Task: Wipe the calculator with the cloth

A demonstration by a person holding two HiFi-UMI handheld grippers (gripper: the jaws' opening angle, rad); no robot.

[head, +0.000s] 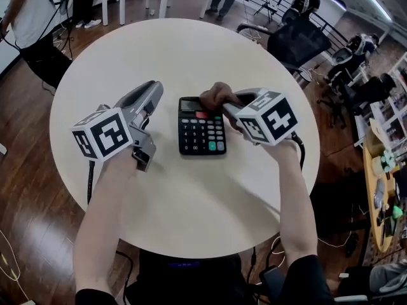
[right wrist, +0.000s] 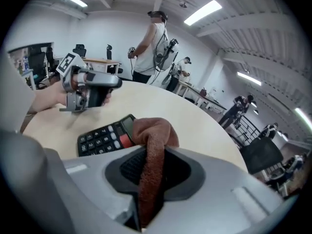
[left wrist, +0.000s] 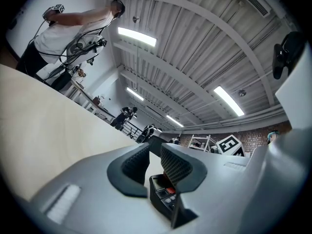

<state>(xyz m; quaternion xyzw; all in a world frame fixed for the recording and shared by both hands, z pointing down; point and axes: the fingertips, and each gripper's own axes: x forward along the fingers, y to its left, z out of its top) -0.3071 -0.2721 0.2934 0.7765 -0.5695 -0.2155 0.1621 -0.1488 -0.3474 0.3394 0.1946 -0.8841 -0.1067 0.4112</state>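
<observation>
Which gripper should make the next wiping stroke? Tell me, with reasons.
Right. The right gripper is shut on the cloth, which sits at the top edge of the calculator. The left gripper stands empty beside the calculator, jaws slightly apart.

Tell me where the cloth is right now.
Head view, mid-table: the brown cloth is clamped in the right gripper, its bunched end at the display end of the calculator.
</observation>
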